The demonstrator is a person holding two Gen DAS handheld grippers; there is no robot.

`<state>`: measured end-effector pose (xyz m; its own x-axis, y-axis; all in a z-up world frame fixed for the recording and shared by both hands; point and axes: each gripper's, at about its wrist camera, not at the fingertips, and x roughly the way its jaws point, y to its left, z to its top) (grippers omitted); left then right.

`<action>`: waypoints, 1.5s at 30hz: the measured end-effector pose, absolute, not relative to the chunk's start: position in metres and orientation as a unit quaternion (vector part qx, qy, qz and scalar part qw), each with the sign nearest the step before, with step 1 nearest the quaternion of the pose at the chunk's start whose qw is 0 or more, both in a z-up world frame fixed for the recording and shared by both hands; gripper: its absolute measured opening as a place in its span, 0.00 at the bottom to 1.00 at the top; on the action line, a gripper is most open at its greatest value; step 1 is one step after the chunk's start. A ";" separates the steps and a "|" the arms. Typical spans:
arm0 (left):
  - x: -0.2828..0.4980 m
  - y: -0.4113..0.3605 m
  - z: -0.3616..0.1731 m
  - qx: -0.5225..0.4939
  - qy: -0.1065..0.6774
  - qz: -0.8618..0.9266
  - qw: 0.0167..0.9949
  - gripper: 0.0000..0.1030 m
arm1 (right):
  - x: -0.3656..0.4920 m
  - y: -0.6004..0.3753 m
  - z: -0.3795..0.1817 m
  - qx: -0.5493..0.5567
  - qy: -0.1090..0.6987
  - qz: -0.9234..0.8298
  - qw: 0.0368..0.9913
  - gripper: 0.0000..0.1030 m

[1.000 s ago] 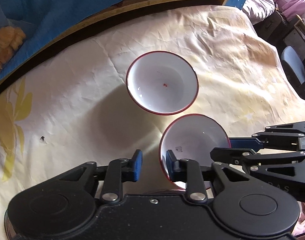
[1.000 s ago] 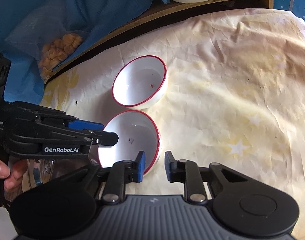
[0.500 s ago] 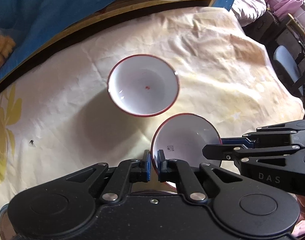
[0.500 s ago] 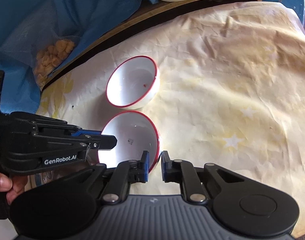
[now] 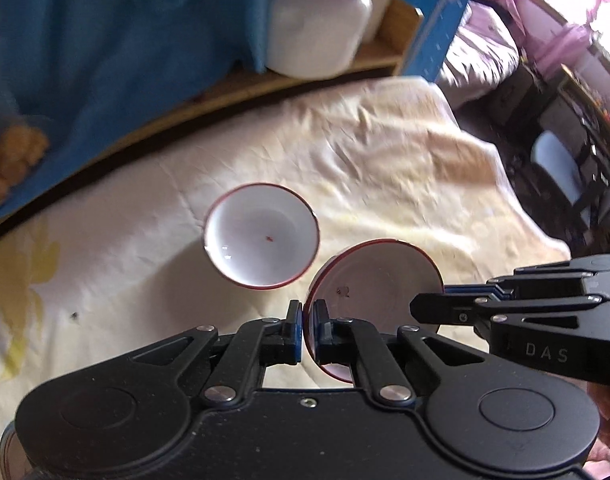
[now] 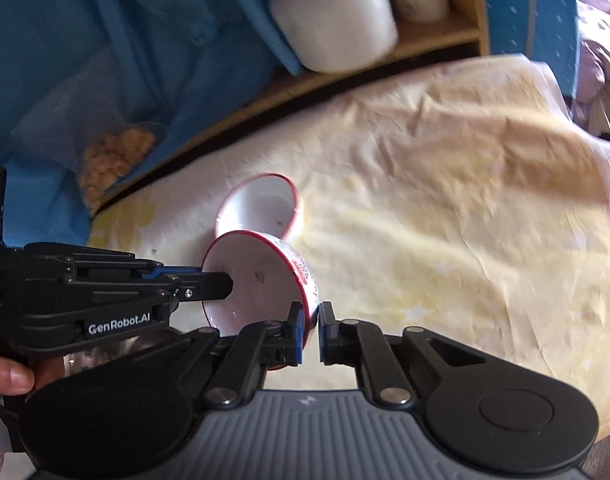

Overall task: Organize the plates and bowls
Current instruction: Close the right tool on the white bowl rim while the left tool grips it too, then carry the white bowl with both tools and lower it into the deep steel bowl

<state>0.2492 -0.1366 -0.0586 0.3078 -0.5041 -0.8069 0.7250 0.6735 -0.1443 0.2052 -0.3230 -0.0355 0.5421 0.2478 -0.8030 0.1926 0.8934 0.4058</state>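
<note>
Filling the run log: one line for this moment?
left gripper: shut on near bowl | right gripper: same rim | far bowl: on cloth

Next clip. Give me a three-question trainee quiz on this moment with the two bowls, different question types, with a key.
1. True or false: both claws grip the rim of the same white red-rimmed bowl.
2. Multiple choice: the second white red-rimmed bowl is A) resting on the cream cloth, B) held by a claw, C) on the wooden shelf.
3. Fill in: the held bowl is ____ (level/tilted).

Key: 1 true: left claw and right claw pinch opposite rim sides. 2 A. 3 tilted.
</note>
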 end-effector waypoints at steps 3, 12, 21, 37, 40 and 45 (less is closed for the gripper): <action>0.245 -0.119 -0.049 0.109 0.440 -0.369 0.812 0.04 | 0.209 -0.313 -0.024 0.224 0.474 0.033 0.851 0.08; 0.225 -0.053 -0.042 0.070 0.451 -0.315 0.832 0.04 | 0.212 -0.265 -0.002 0.191 0.478 0.102 0.851 0.08; 0.205 -0.011 -0.066 0.038 0.485 -0.272 0.830 0.04 | 0.212 -0.225 -0.018 0.157 0.515 0.149 0.830 0.08; 0.207 -0.013 -0.098 0.013 0.527 -0.262 0.808 0.04 | 0.220 -0.222 -0.046 0.126 0.549 0.140 0.814 0.08; 0.209 -0.015 -0.101 0.013 0.534 -0.260 0.804 0.05 | 0.223 -0.223 -0.050 0.129 0.555 0.139 0.810 0.08; 0.212 -0.019 -0.105 0.017 0.546 -0.255 0.798 0.05 | 0.227 -0.224 -0.057 0.130 0.565 0.140 0.802 0.08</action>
<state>0.2117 -0.0190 -0.1052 0.2747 -0.3886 -0.8795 0.4254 0.8694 -0.2513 0.2270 -0.2244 -0.0567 0.3217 0.3716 -0.8708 -0.0774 0.9270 0.3670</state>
